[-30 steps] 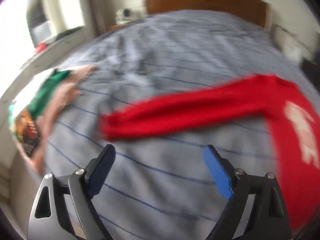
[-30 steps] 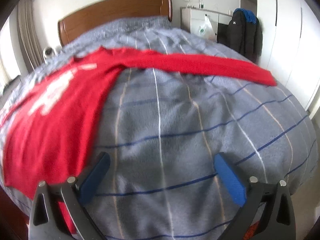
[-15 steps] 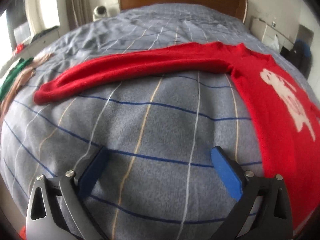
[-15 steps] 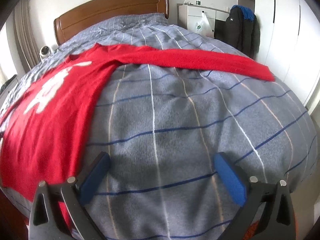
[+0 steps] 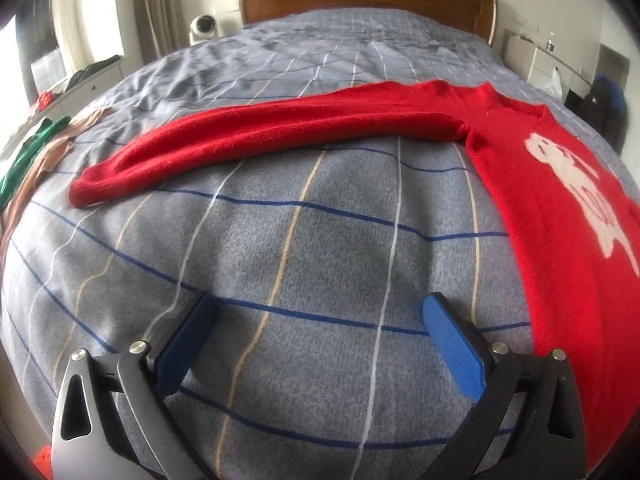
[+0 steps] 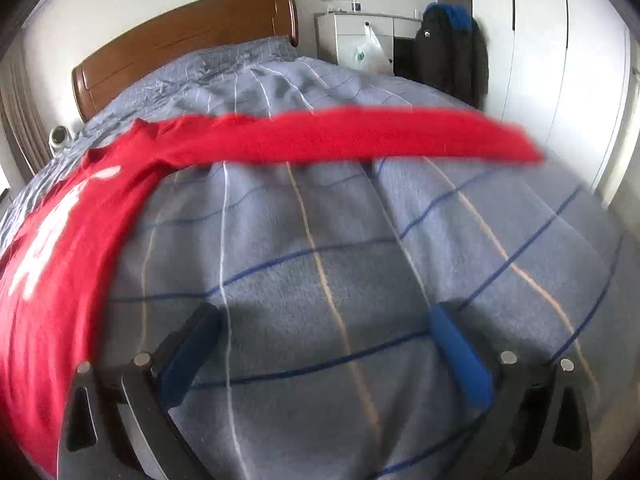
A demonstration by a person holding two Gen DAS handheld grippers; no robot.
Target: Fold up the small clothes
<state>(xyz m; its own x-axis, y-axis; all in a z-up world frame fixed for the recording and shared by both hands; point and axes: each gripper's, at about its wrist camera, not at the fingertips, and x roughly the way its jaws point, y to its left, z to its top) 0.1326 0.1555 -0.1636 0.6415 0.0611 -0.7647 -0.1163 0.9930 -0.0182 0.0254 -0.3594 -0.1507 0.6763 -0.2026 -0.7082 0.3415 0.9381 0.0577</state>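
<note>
Left claw [image 5: 320,320] agape, empty, red sweater [image 5: 540,200] well ahead, rightward.

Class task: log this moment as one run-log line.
left tool open | right tool open | red sweater flat, unfolded | blanket

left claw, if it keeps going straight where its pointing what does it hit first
Most likely the bare plaid blanket, then the sleeve of the red sweater lying across its path. The left claw is open and empty; depth is uncertain.
</note>
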